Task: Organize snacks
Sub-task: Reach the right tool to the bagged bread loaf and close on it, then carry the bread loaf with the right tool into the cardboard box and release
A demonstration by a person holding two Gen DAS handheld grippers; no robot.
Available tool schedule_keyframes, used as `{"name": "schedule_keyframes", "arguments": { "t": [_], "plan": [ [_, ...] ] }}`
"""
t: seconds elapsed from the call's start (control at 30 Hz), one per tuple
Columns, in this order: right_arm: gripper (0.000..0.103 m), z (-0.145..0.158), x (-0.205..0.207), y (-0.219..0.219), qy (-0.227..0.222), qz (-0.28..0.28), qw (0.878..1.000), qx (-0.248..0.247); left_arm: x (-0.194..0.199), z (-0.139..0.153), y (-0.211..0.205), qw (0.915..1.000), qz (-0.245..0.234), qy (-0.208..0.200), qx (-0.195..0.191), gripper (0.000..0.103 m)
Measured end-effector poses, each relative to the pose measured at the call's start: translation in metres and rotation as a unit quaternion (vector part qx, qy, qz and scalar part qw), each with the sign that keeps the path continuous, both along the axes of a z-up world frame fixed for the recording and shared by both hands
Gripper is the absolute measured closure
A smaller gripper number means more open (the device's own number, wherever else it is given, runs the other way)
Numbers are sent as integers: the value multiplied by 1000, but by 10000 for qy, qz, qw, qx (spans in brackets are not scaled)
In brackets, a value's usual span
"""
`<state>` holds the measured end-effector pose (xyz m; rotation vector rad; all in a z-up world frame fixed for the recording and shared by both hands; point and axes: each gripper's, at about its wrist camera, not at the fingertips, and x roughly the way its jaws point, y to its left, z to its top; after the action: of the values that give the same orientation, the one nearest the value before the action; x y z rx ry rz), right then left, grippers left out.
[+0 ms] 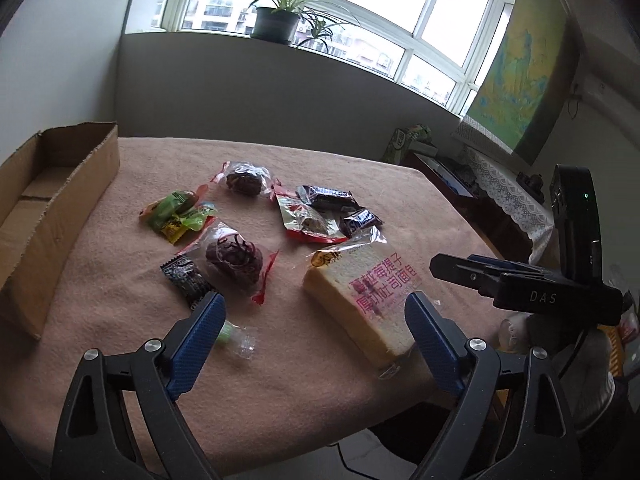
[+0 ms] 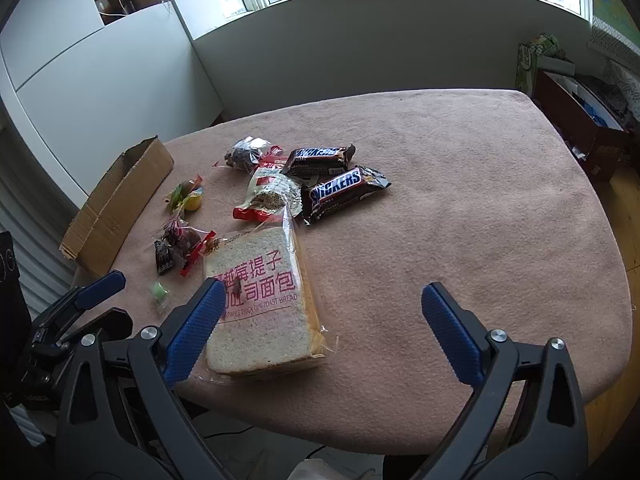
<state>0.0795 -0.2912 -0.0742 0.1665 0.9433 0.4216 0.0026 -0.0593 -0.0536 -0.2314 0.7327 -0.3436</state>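
Observation:
Snacks lie scattered on a pink-covered table (image 1: 320, 380). A wrapped slice of toast bread (image 1: 360, 292) (image 2: 260, 304) is nearest. Beyond it lie two Snickers bars (image 1: 330, 196) (image 2: 340, 192), a red-and-white packet (image 1: 308, 220) and two dark pastries in clear wrap (image 1: 234, 258). Green candies (image 1: 180, 212), a black packet (image 1: 186, 280) and a small green jelly (image 1: 228, 336) lie further left. My left gripper (image 1: 314, 300) hovers open over the near edge, with the bread by its right finger. My right gripper (image 2: 320, 287) is open too, its left finger above the bread.
An open cardboard box (image 1: 60, 200) (image 2: 120, 196) stands along the table's left edge. Right of the snacks is bare cloth (image 2: 480, 200). A low cabinet (image 2: 580, 128) with clutter stands beyond the right edge. On the windowsill sits a potted plant (image 1: 276, 20).

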Motion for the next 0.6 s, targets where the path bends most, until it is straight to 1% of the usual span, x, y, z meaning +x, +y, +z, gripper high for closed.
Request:
{"name": "schedule_keyframes", "arguments": {
  "t": [0.07,0.1,0.17,0.23,0.27,0.3,0.4,0.5,0.6],
  "plan": [
    [20,-7,3,3,233,183,9994,174,1,-7,-9,9997,-187,159,-79,20],
    [21,-11,3,4,299,243,9990,208,1,-10,-11,9992,-279,247,-141,21],
    [21,-16,5,7,427,313,9983,243,2,-16,-17,9977,-454,427,-274,28],
    [26,-21,8,7,588,390,9967,392,4,-21,-19,9958,-571,591,-413,33],
    [31,-24,10,7,695,423,9955,487,5,-23,-20,9948,-613,663,-465,36],
    [35,-27,11,6,769,442,9945,565,6,-24,-20,9942,-626,724,-493,37],
    [36,-33,15,6,893,483,9922,717,9,-29,-22,9930,-638,831,-547,39],
    [39,-37,17,6,1027,554,9889,918,13,-36,-22,9904,-670,1003,-681,41],
    [39,-38,15,11,1018,615,9892,854,19,-44,-21,9872,-702,1190,-794,49]
  ]
}}
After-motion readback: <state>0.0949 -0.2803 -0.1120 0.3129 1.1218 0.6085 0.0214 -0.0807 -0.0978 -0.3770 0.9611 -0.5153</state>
